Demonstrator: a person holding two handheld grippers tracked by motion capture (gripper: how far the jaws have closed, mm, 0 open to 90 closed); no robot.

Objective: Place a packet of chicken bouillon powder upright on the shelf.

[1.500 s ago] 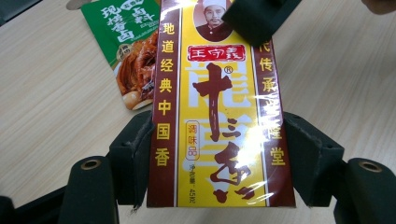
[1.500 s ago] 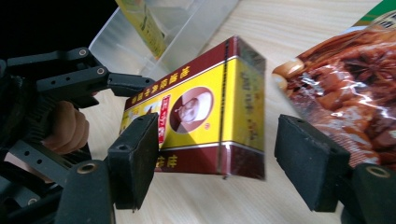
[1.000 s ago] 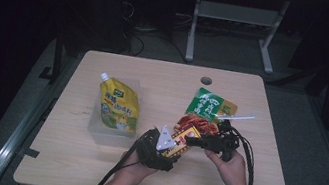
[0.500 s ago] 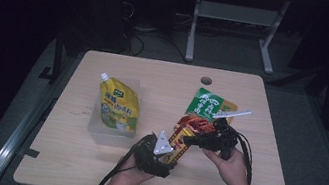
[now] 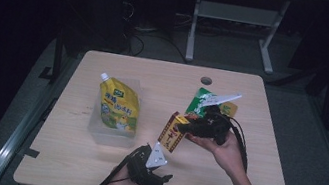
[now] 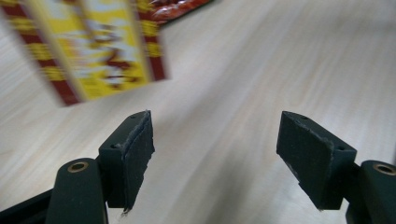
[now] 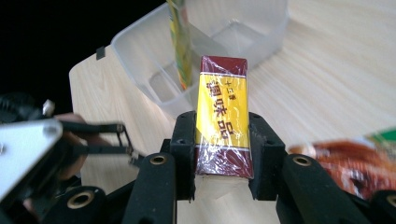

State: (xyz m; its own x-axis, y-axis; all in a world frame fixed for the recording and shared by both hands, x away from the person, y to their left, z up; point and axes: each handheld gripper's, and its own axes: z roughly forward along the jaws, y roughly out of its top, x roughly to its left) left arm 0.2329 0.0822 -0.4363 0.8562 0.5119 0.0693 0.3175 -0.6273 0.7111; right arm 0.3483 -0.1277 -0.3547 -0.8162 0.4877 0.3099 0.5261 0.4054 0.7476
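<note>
Red-and-yellow seasoning box (image 5: pixel 174 132) handed over, now clamped in right gripper (image 7: pixel 223 154), lifted off bench (image 5: pixel 248 182) near clear bin (image 5: pixel 110 131); left gripper (image 6: pixel 215 154) withdrawn, jaws just widened, empty; binning presumably next.

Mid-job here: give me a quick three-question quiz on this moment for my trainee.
1. True or false: the right hand-held gripper is shut on the yellow and dark red film-wrapped box.
2. What lies between the jaws of the left hand-held gripper? A) the box B) nothing C) the green snack packet
3. In what does the yellow spouted pouch stand?

Key
1. True; its pads press the box's sides.
2. B; the jaws stand apart over the pale wooden table.
3. The clear plastic tub.
</note>
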